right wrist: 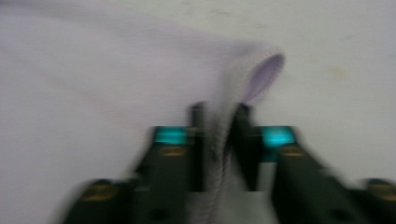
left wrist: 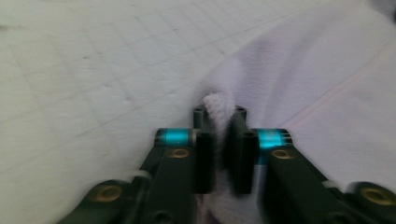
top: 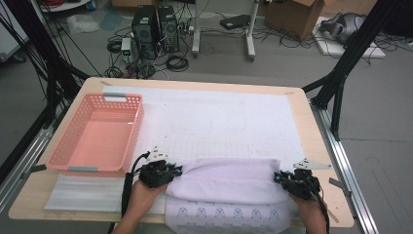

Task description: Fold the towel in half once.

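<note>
Looking down from the high view, I've got a lavender towel (top: pixel 229 180) lying across the near edge of the white mat (top: pixel 229 122), and I'm on both ends of it: my left gripper (top: pixel 179 170) at its left end, my right gripper (top: pixel 278 178) at its right. A fold runs along the towel's far side, and a patterned strip hangs toward me over the table edge. The pink basket (top: pixel 73 161) sits empty off to the left, well apart from the cloth.

Over to the left gripper view: my left gripper (left wrist: pixel 220 140) is clamped on a bunched nub of the towel (left wrist: pixel 322 93), terry pinched right between the pads, the quilted mat (left wrist: pixel 93 70) beyond.

Right gripper view now, blurry but clear enough: my right gripper (right wrist: pixel 219 140) is closed on the towel's (right wrist: pixel 93 84) edge, a loop of fabric curling up past the tips.

So I judge this as the grasp step of a fold, both corners secured. Next move calls for lifting both ends together, keeping them level and the cloth taut between them, then carrying it over so the edges line up. Uneven hands and the fold goes skewed.
</note>
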The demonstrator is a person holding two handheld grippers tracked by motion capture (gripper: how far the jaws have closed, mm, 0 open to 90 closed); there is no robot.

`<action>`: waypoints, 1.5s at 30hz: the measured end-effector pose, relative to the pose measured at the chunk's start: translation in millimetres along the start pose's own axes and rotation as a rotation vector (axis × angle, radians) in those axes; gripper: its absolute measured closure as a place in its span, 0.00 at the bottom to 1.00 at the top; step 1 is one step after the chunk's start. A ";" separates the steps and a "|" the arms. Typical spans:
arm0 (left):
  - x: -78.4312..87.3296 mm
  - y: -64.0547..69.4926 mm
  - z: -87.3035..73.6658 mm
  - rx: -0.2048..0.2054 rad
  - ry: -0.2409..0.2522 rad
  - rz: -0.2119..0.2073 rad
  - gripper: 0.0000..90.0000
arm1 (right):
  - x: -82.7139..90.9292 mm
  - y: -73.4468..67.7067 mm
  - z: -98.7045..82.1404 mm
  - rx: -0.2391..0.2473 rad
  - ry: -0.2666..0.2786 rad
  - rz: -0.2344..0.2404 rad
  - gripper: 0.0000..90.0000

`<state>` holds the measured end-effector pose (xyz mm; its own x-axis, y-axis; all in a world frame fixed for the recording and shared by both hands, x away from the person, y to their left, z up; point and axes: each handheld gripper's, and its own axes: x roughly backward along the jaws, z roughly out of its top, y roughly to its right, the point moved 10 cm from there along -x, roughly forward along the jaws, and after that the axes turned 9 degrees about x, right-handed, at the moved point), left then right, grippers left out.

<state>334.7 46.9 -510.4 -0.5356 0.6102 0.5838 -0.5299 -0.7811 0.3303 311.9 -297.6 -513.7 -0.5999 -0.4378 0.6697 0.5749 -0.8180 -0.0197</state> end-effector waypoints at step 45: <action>-39.8 -61.0 108.3 0.185 0.154 0.021 0.62 | -51.0 91.5 103.3 -0.069 0.111 -0.109 0.63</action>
<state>459.6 55.9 -473.4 -0.6466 0.5952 0.4772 -0.3956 -0.7965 0.4573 452.6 -311.6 -472.9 -0.7168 -0.3805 0.5843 0.4656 -0.8850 -0.0052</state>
